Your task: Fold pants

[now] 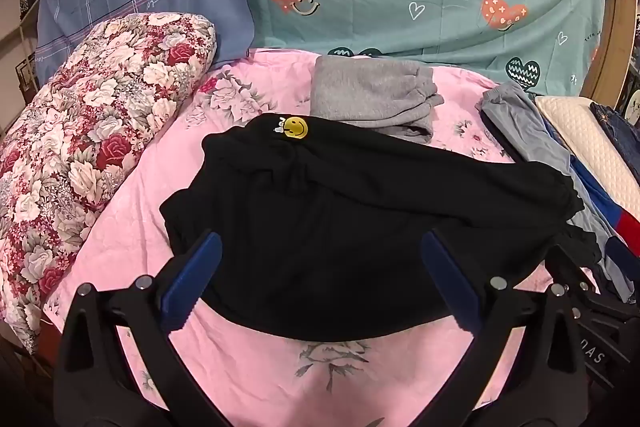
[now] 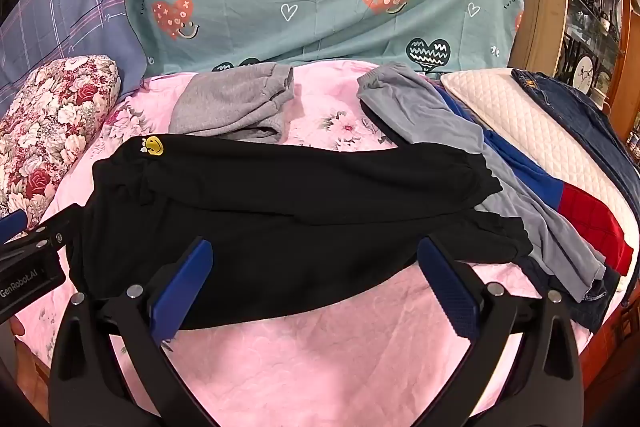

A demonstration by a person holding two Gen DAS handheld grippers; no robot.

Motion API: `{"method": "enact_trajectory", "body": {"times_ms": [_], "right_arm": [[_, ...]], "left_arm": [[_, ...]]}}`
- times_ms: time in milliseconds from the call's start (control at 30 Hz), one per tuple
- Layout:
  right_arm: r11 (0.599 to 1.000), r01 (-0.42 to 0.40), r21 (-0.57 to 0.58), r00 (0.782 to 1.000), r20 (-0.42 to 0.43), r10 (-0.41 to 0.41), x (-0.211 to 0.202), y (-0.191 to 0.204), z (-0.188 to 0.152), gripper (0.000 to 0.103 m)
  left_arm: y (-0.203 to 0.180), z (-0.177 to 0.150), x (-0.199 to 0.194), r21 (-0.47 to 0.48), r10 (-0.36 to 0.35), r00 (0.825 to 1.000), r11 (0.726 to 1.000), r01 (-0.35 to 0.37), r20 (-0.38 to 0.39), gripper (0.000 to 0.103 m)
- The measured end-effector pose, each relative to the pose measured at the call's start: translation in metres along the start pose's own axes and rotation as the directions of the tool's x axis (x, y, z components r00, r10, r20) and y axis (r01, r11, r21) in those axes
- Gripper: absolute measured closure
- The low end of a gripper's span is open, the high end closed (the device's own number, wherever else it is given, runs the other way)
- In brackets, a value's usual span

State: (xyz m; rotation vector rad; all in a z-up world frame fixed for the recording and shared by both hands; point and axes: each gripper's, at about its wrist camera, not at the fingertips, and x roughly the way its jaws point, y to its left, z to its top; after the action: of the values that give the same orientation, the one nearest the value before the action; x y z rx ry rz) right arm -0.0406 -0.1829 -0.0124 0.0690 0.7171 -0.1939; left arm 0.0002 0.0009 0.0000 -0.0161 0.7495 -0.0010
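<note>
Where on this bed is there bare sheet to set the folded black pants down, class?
Bare pink sheet lies along the near edge, between the black pants and both open grippers. A smaller gap sits between the grey folded pants and the grey-blue pants. The right side is crowded with stacked garments and the white pillow.

Bare pink bedsheet (image 2: pixel 320 355) lies open before the black pants (image 2: pixel 280 227); gray sweatpants (image 2: pixel 232 107) behind, clothes pile (image 2: pixel 520 195) crowding the right.

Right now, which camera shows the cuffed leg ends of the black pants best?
The right wrist view: both gathered cuffs of the black pants show fully, overlapping the grey-blue pants. The left wrist view squeezes the cuffs against its right edge, partly behind the right gripper.
</note>
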Motion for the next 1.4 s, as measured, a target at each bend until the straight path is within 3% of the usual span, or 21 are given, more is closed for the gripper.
{"method": "enact_trajectory", "body": {"times_ms": [1400], "right_arm": [[1.0,0.002,-0.006,1.0,-0.007,-0.002,-0.0034,0.0055,-0.0024,0.001]], "left_arm": [[-0.0014,0.0,-0.0015,0.023,0.009,1.0,1.0,-0.009,0.009,0.002]]}}
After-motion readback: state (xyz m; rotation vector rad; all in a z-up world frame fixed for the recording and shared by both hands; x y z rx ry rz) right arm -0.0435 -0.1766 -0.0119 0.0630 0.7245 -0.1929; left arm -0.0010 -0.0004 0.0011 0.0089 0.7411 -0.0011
